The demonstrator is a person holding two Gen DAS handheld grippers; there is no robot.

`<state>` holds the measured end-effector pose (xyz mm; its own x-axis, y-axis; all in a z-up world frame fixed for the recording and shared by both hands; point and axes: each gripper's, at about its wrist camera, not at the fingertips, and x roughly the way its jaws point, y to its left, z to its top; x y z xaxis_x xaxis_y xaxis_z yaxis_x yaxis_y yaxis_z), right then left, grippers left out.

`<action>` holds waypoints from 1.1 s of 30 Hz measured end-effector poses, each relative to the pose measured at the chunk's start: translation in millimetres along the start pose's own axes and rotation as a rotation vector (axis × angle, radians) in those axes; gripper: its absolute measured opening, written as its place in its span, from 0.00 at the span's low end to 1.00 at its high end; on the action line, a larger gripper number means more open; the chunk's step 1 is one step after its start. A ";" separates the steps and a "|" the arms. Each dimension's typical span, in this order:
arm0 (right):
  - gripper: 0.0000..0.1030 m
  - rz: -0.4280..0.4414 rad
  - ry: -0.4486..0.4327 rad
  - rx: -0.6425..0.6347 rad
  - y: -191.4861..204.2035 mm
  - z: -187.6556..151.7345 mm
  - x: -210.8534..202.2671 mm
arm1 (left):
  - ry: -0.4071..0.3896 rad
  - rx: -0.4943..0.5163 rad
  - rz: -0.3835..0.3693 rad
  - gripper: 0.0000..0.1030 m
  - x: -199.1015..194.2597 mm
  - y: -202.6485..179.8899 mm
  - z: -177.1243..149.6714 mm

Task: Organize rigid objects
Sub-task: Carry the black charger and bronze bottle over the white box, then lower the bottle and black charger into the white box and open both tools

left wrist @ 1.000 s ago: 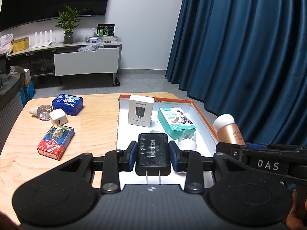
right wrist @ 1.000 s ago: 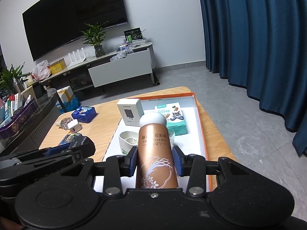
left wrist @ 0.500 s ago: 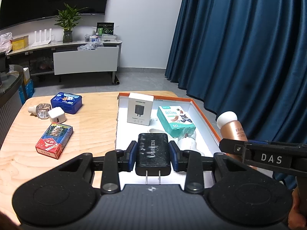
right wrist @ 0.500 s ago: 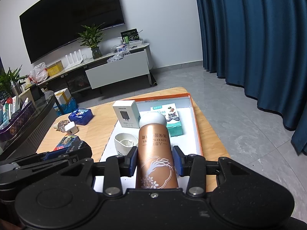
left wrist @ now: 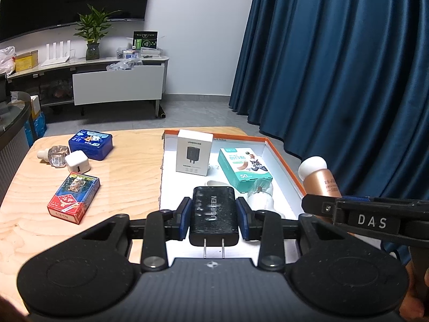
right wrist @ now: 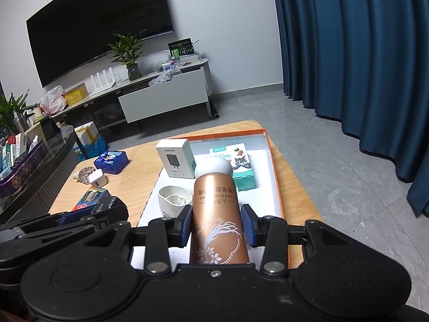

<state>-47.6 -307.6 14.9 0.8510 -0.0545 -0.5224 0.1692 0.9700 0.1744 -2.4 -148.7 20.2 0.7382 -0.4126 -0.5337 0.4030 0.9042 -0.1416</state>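
Left wrist view: the orange-rimmed box (left wrist: 278, 158) with a white floor fills the centre-right of the frame on the wooden counter (left wrist: 128, 177). Inside it, at the back, a white charger carton (left wrist: 194, 154) stands upright, printed with a plug picture and small "UGREEN" lettering. Right of it lies a teal plaster box (left wrist: 244, 167) marked "50", with a cartoon cat. A white cup (left wrist: 261, 200) sits nearer the camera, partly hidden. The left tongs (left wrist: 214, 218) are clamped on a black charger (left wrist: 214, 214) reading "UGREEN", its 2 prongs pointing at the camera, held above the box's near end. At left on the counter, outside the box: a blue tin (left wrist: 90, 145), a glass bottle (left wrist: 55, 155), a small white plug cube (left wrist: 77, 162) and a red card pack (left wrist: 73, 198). At right edge the other tool carries a "DAS" label.

Right wrist view: the right tongs (right wrist: 217, 228) are clamped on a copper bottle (right wrist: 217, 214) with a white cap, lettered "GINSENG" upside down, above a white floral emblem. It is held over the box's (right wrist: 276, 177) near end. Behind it in the box are the charger carton (right wrist: 175, 161), plaster box (right wrist: 242, 171) and cup (right wrist: 174, 201). The left tongs (right wrist: 80, 216) show at lower left.

Compared with 1 second ago, both views sit slightly differently on the counter; both grips are unchanged.
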 end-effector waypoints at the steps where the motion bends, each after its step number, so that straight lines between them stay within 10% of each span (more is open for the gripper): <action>1: 0.46 0.000 0.001 0.001 -0.4 -0.5 0.9 | 0.001 0.001 0.000 0.35 0.6 -0.2 0.3; 15: 0.45 -0.005 0.000 0.002 -1.8 -2.9 9.7 | 0.012 0.009 -0.002 0.35 6.0 0.1 -0.1; 18: 0.14 -0.007 0.000 -0.008 -2.6 2.1 13.1 | 0.016 0.009 -0.002 0.35 7.3 0.7 -0.4; 33: 0.17 -0.016 0.015 -0.022 -4.4 5.1 20.1 | 0.046 0.017 -0.009 0.35 18.4 0.6 -3.9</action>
<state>-28.7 -314.1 7.9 0.8406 -0.0669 -0.5375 0.1718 0.9740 0.1475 9.3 -155.3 7.1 0.7089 -0.4149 -0.5704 0.4189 0.8983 -0.1328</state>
